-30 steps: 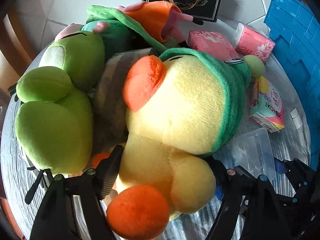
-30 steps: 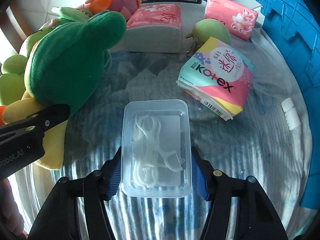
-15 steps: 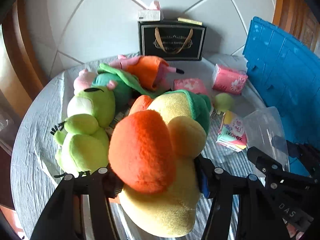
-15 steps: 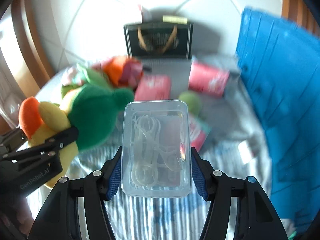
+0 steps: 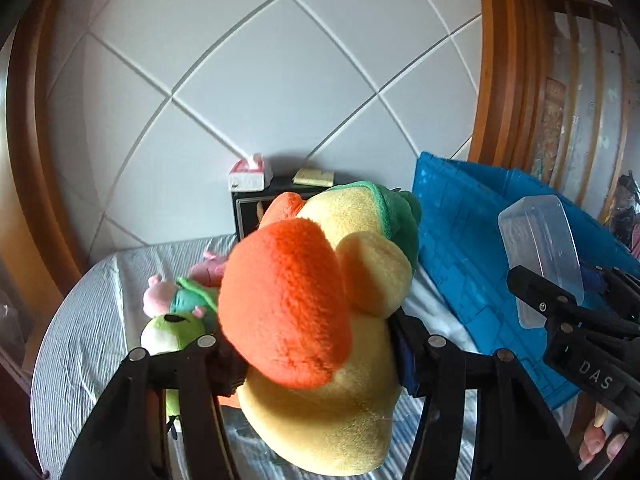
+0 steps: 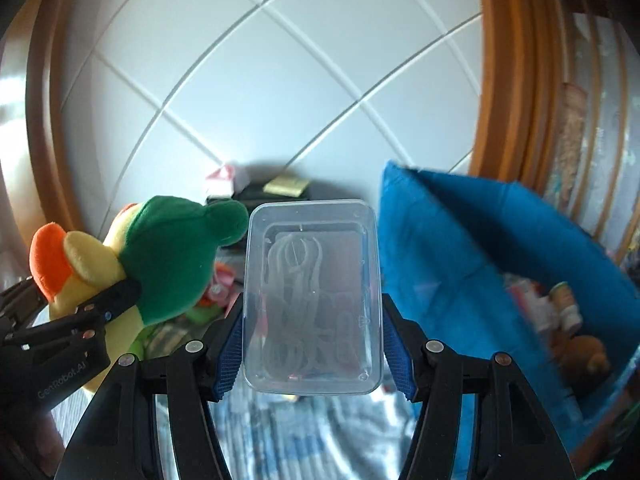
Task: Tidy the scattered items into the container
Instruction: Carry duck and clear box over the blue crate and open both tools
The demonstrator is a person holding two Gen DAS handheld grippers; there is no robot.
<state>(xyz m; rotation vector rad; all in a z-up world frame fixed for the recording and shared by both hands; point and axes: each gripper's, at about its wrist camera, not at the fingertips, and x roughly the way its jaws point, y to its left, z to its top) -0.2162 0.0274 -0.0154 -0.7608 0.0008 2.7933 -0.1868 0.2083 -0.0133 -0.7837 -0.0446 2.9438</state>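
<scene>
While both items hang above the surface, we judge the plush (image 5: 320, 344) soft and light, squashing between the left gripper (image 5: 312, 354) pads; the clear box (image 6: 312, 296), stiff and slick, sits pinched by its long sides in the right gripper (image 6: 312, 344), beside the blue bin (image 6: 460, 248).

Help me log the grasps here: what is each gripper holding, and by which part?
Left gripper: the yellow plush duck, clamped across its body. Right gripper: the clear plastic box, by its long sides near the bottom end.
</scene>
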